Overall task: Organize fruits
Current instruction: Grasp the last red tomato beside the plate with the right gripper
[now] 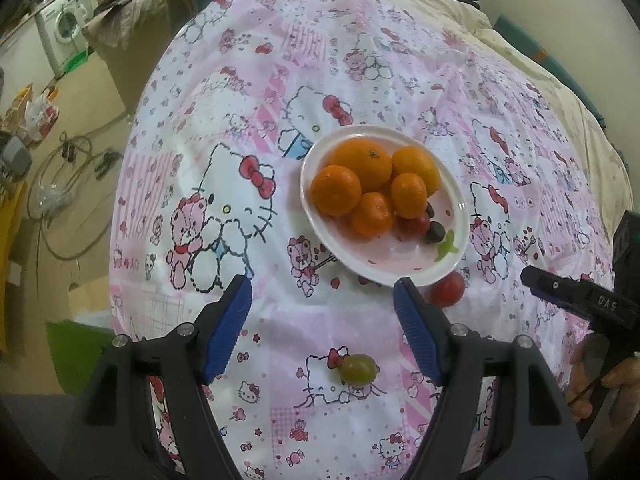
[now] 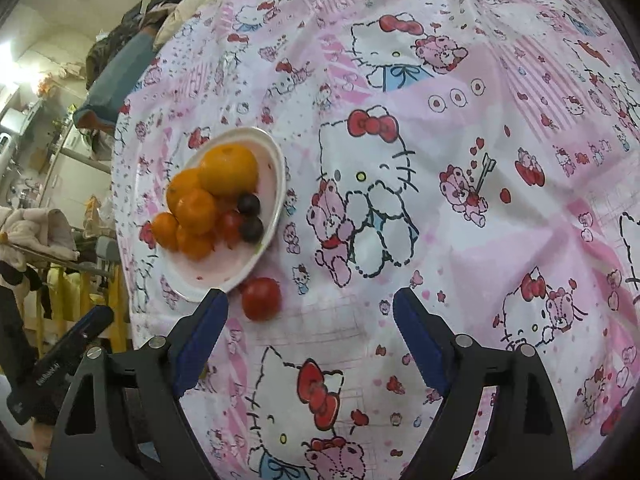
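A white plate [image 1: 404,276] on a pink Hello Kitty cloth holds several oranges [image 1: 360,164], a cherry tomato [image 1: 416,224] and two dark grapes [image 1: 435,232]. A loose red tomato [image 1: 447,289] lies on the cloth against the plate's near rim. A green grape [image 1: 357,368] lies on the cloth between the fingers of my open left gripper [image 1: 322,292]. My right gripper [image 2: 306,306] is open and empty; the red tomato [image 2: 261,298] lies just beyond its left finger, next to the plate [image 2: 224,280]. The right gripper's body also shows at the right edge of the left wrist view [image 1: 580,300].
The cloth [image 1: 280,80] covers a round raised surface with cream bedding behind it. Left of the surface the floor drops away, with a washing machine [image 1: 64,32], cables and bags. In the right wrist view a cluttered shelf and clothes [image 2: 48,220] stand at the left.
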A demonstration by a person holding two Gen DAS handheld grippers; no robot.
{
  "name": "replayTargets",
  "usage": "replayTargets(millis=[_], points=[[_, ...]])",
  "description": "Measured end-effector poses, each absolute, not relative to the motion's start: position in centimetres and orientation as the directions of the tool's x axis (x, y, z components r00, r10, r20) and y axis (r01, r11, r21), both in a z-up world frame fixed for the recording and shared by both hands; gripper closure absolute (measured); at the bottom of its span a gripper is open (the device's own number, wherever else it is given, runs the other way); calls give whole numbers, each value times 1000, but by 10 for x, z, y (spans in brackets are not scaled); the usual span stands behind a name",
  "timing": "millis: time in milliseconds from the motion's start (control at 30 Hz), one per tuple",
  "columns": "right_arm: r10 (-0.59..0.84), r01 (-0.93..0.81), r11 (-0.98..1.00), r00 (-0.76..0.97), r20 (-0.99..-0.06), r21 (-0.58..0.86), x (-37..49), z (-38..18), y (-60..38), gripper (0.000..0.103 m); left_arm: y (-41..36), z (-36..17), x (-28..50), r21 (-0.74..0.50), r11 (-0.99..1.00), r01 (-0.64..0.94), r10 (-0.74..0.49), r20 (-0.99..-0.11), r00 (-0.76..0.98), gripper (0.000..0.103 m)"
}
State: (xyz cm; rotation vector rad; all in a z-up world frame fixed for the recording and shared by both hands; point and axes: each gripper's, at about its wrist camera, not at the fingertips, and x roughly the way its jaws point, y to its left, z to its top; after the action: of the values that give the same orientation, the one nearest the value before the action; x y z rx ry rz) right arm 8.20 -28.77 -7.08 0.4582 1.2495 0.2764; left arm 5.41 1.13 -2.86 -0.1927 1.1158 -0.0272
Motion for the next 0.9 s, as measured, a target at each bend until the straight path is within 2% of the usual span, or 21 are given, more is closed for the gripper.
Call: replayTargets(millis=[200,233,367,500,600,667,700,733,900], points=[[412,-20,907,250,-876,421,87,-82,-259,18,14,-33,53,-188,978,-90,-134,-898,419,33],[404,-43,912,244,-881,407,88,-84,-251,23,15,-33,52,-194,977,-90,-140,-898,418,33],[371,-122,928,231,-900,351,93,-90,-220,31,17,-31,49,-214,973,-88,-158,-893,422,33],[302,-210,943,223,-927,257,96,-97,-190,31,20,-29,47,-200,976,-80,-146,-887,438,33],[226,-263,951,228,-947,164,96,-105,-179,42,26,-31,46,-205,974,-95,-145,-889,434,33],[220,-276,948,215,-952,157,96,-109,-177,50,30,-33,47,-216,971,-103,-152,-890,429,33],[224,-276,947,215,-951,161,96,-110,-177,61,32,-34,47,-222,969,-107,-156,-890,428,33],[243,-280,943,205,-948,181,96,-109,-178,64,32,-34,47,-223,969,-108,-158,-890,428,33],[269,-276,938,199,-942,210,95,-104,-181,64,32,-36,46,-209,972,-106,-145,-892,428,33]])
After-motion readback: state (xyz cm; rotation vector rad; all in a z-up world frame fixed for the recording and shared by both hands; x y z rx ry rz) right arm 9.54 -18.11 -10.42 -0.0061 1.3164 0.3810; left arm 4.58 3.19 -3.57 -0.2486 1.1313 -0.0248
